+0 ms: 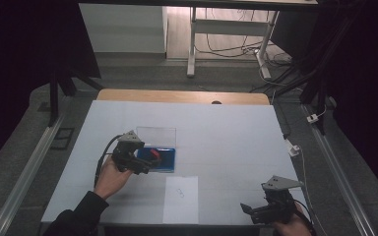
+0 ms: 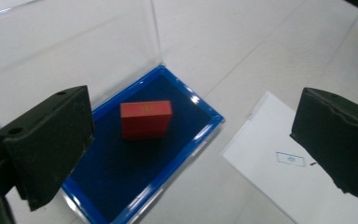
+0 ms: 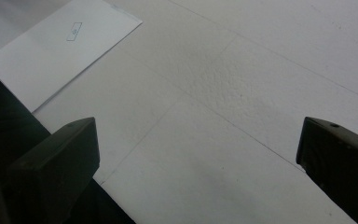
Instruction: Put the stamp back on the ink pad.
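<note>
Red block (image 2: 146, 119) sitting loose on the dark blue lining of the blue tray (image 2: 193, 135), clear lid (image 2: 70, 51) standing up behind it, white sheet (image 2: 279, 172) just beside on the counter (image 1: 226, 132). Left gripper (image 2: 191, 140) hovering right over the tray, fingers wide apart, nothing clamped. Right gripper (image 3: 198, 172) off near the counter's front right corner, fingers spread too, holding nothing.

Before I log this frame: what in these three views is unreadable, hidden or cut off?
- Gold mark on the red block: too blurred to read in the left gripper view.
- Small printed outline on the paper sheet: too small in all three views.
- Blue tray: its near corner is hidden behind a jaw in the left gripper view.
- Right gripper: the hand holding it is cut by the high view's bottom edge.
</note>
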